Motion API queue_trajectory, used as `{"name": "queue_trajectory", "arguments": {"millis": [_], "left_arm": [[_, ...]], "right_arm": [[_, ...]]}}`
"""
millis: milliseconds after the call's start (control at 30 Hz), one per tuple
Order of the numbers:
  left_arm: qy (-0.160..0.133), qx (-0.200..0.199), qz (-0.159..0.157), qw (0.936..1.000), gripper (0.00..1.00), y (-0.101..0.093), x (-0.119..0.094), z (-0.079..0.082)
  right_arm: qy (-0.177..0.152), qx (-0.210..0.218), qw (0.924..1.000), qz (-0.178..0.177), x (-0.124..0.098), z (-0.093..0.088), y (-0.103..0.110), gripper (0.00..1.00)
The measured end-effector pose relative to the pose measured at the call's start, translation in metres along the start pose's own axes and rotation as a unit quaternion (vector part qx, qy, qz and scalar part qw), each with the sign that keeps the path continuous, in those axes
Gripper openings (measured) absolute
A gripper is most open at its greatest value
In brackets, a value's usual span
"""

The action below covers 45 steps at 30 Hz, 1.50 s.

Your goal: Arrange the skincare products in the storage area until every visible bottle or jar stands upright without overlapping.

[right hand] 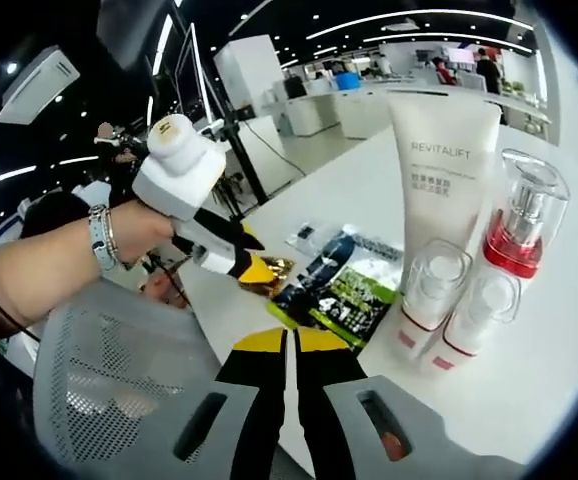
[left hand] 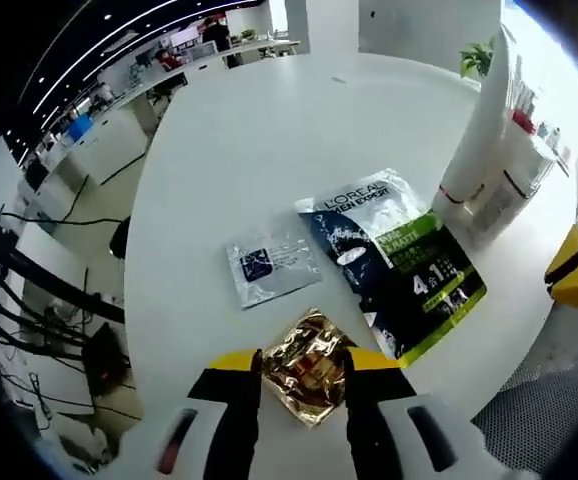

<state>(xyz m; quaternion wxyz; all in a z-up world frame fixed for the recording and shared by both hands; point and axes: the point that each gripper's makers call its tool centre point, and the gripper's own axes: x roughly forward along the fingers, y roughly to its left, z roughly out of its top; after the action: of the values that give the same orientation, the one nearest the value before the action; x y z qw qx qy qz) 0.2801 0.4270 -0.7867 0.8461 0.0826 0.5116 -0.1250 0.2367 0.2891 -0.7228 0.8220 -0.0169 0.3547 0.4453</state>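
Between the left gripper (left hand: pixel 304 385) jaws sits a gold sachet (left hand: pixel 311 368)

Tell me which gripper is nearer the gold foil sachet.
Left. The left gripper has its jaws on either side of the gold foil sachet. The right gripper sits shut off the table edge, beyond the green-and-black sachet.

Your left claw (left hand: pixel 304 385) grips a crumpled gold sachet (left hand: pixel 309 378) between its jaws on the white surface (left hand: pixel 269 150). Just beyond lie a small silver sachet (left hand: pixel 271 266) and a dark L'Oréal packet (left hand: pixel 399 265). A white tube (left hand: pixel 477 130) stands upright near the packet.
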Motion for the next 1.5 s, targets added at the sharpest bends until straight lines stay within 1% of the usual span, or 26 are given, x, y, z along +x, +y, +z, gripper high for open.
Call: {"name": "queue_trajectory", "arguments": {"millis": [67,100,133,167,233,300,333,367,400,467,500,533,667,933,1500], "left_arm": [[0.002,0.005,-0.005,1.0,0.43,0.001,-0.003,-0.004],[0.007,0.005,-0.011,0.9999,0.46,0.001,-0.004,-0.007],[0.018,0.004,-0.019,0.9996,0.47,-0.001,-0.004,-0.013],[0.021,0.005,-0.02,0.9996,0.47,-0.002,-0.004,-0.015],[0.031,0.022,-0.024,0.999,0.48,-0.005,-0.004,-0.02],[0.048,0.039,-0.028,0.9977,0.49,-0.01,-0.002,-0.027],[0.065,0.049,-0.028,0.9963,0.5,-0.011,-0.001,-0.032],[0.068,0.052,-0.025,0.996,0.5,-0.011,0.0,-0.034],[0.077,0.064,-0.016,0.9948,0.5,-0.008,0.0,-0.036],[0.085,0.082,0.002,0.993,0.5,-0.002,0.001,-0.038],[0.074,0.069,-0.007,0.9949,0.5,-0.006,0.002,-0.034],[0.073,0.069,-0.005,0.995,0.5,-0.005,0.002,-0.034],[0.075,0.061,-0.006,0.9953,0.5,-0.003,0.003,-0.035],[0.079,0.067,0.001,0.9946,0.49,0.0,0.0,-0.038],[0.088,0.054,0.027,0.9942,0.48,0.018,-0.002,-0.042]], "right_arm": [[0.0,0.001,1.0,-0.001,0.0,0.0,-0.001,0.02],[-0.001,0.002,1.0,-0.002,0.0,0.0,-0.001,0.02],[-0.002,0.002,1.0,-0.002,0.0,0.001,-0.001,0.02],[-0.001,0.003,1.0,-0.002,0.0,0.001,-0.001,0.02],[0.0,0.003,1.0,0.003,0.001,0.001,0.001,0.02],[0.002,0.0,1.0,0.003,0.001,0.0,0.002,0.02],[0.003,-0.001,1.0,0.002,0.001,-0.001,0.001,0.02],[0.003,0.0,1.0,0.002,0.001,-0.001,0.001,0.02],[0.004,0.001,1.0,0.001,0.001,-0.001,0.0,0.02],[0.003,0.003,1.0,-0.001,0.001,-0.001,-0.001,0.02],[0.002,0.003,1.0,-0.002,0.001,-0.001,-0.002,0.02],[0.002,0.004,1.0,-0.003,0.001,-0.001,-0.002,0.02],[0.004,0.004,1.0,-0.004,0.001,-0.002,-0.002,0.02],[0.005,0.002,1.0,-0.005,0.001,-0.003,-0.002,0.02],[0.01,-0.001,0.9999,-0.009,0.002,-0.005,-0.003,0.02]]}}
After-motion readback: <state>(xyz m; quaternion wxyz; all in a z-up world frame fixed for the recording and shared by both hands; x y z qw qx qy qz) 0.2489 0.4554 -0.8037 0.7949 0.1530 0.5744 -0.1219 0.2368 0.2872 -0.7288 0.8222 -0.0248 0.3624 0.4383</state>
